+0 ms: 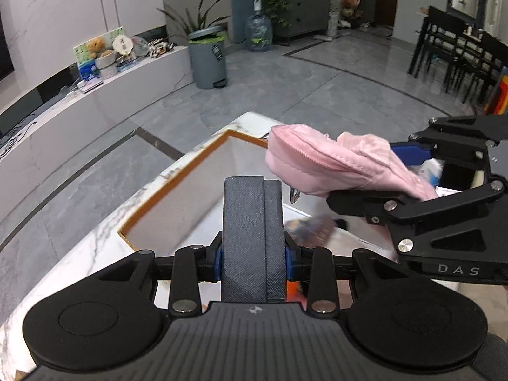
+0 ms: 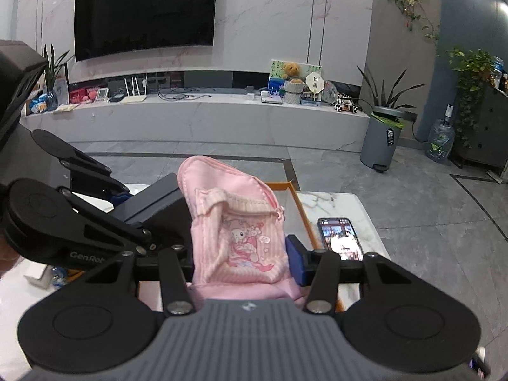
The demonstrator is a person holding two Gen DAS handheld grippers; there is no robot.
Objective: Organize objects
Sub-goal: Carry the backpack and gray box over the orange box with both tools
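1. My left gripper [image 1: 252, 187] shows at the near centre of its own camera, its two dark textured fingers pressed flat together with nothing between them.
2. My right gripper [image 2: 241, 247] is clamped on a pink pouch [image 2: 236, 222]. The soft fabric bulges up between the fingers, and a cartoon print on its front pocket faces the camera.
3. From the left camera, the same pink pouch [image 1: 320, 165] hangs in the air at the right, held above the table and just beside the far right corner of an orange-rimmed box [image 1: 177, 177].
4. The box sits open on a white marble table [image 1: 95, 254]. The part of its pale inside that I can see looks bare.
5. A phone [image 2: 341, 238] with a lit screen lies on the table to the right of the box.
6. I judge the step in hand to be carrying the pouch toward the box to put it away.
7. The next move, as I read it, calls for bringing the pouch over the box opening, lowering it inside, then parting the right fingers. The limp cloth could catch on the rim.
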